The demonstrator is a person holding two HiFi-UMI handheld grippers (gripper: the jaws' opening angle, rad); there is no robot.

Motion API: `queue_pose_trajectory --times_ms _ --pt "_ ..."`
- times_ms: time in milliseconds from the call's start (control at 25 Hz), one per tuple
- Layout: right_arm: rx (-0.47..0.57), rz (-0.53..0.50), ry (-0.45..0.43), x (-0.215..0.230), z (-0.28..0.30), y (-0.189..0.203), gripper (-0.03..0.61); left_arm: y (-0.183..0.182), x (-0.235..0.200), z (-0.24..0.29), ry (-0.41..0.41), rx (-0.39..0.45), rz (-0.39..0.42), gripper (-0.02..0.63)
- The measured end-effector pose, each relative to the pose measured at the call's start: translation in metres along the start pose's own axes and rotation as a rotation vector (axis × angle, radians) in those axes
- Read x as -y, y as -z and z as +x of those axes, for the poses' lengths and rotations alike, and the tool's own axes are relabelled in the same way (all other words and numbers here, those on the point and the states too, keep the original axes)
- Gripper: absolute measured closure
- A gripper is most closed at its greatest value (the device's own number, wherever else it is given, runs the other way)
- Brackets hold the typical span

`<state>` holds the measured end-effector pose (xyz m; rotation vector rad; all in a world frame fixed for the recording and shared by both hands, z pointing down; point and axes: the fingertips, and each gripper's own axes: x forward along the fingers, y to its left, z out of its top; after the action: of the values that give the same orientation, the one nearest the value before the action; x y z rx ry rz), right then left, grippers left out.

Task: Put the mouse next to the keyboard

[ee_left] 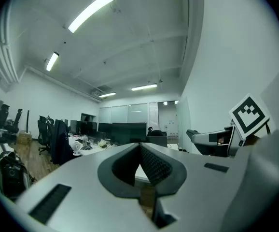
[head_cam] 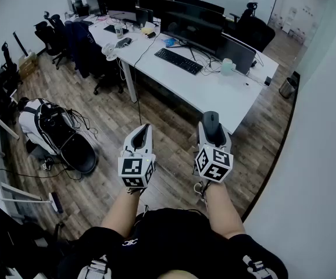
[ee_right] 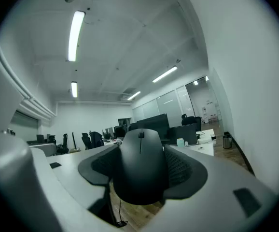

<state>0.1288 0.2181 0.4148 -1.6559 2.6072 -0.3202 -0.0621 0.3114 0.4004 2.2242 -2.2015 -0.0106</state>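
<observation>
Head view: left gripper point(head_cam: 145, 129) and right gripper point(head_cam: 212, 127) held side by side above the wooden floor point(head_cam: 165, 118), short of the white tabletop point(head_cam: 214, 95). Black mouse point(head_cam: 211, 120) clamped in the right gripper, scroll wheel facing up. Keyboard point(head_cam: 178, 61) flat on the tabletop in front of the monitors point(head_cam: 191, 25), well apart from the mouse.

Left gripper view: jaws closed together, pads touching, nothing between them. Right gripper in sight at the right edge.

Right gripper view: jaws spread wide and pressed on both flanks of the mouse. Mouse body filling the gap between the pads, wheel toward the far tabletop.
</observation>
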Motion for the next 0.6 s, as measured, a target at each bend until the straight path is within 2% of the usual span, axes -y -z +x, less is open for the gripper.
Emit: queue_pose_trajectory --times_ms 320,600 --pt "0.007 -0.034 0.0 -0.015 0.015 0.002 0.27 0.003 -0.019 0.006 -0.012 -0.011 0.011 0.597" --pt "0.005 -0.061 -0.015 -0.054 0.037 0.01 0.268 0.008 -0.065 0.001 -0.046 -0.003 -0.006 0.597"
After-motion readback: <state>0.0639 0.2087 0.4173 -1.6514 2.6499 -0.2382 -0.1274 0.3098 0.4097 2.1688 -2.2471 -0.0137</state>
